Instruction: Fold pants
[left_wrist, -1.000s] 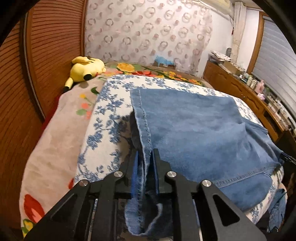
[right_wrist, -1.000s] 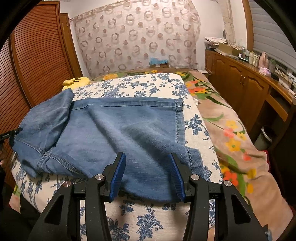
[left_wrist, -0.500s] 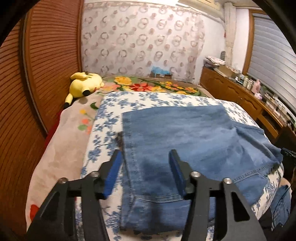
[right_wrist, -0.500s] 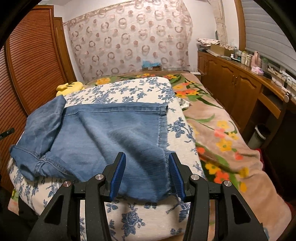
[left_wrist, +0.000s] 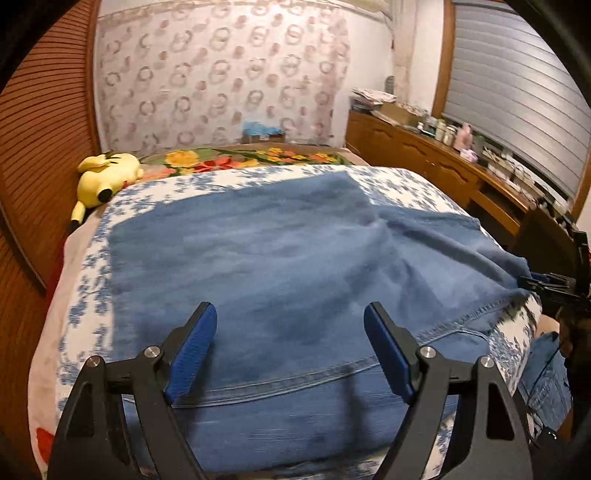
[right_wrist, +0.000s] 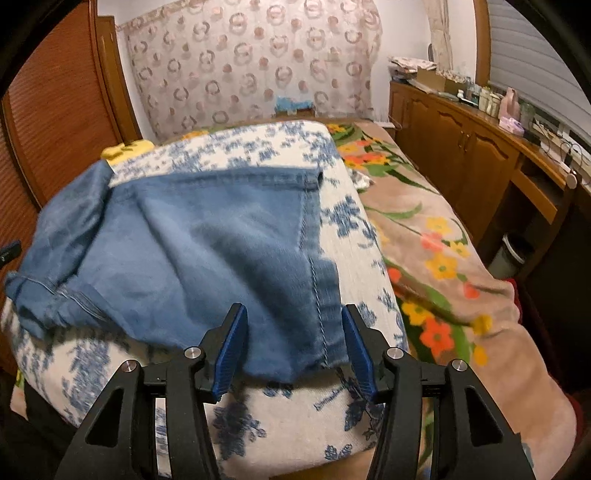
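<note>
The jeans (left_wrist: 280, 266) lie folded on the blue-flowered quilt (right_wrist: 280, 424) of the bed; the left gripper (left_wrist: 290, 349) has just been opening — its fingers stand wide above the denim, gripping nothing; the right gripper (right_wrist: 293, 349) has opened slightly, half-open fingers straddling the jeans' corner — not pinching.
</note>
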